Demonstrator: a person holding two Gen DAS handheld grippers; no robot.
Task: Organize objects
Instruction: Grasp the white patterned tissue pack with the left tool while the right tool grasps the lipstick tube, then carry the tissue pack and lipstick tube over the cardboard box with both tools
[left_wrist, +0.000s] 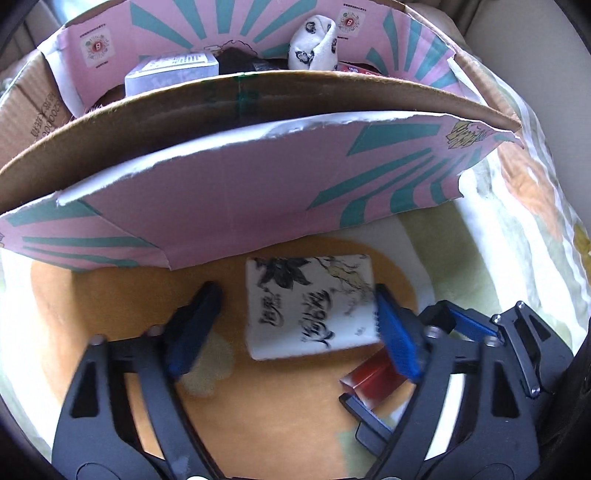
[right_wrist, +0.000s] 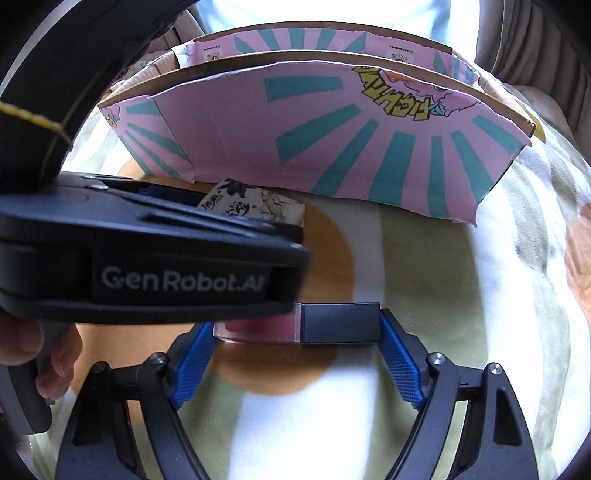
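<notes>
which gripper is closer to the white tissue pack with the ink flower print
Left. The left gripper straddles the tissue pack; the right gripper sits further back around the red-and-black case.

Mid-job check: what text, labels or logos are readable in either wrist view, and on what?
"GenRobot.AI": side of the left gripper.
Yellow upside-down lettering, seemingly "FIGHT": pink cardboard box.
Black brush calligraphy: white packet, not legible to me.
Round stamps with fine print: box's inner flap, too small.
Printing on brown cardboard at left: partly cut off, unreadable.
</notes>
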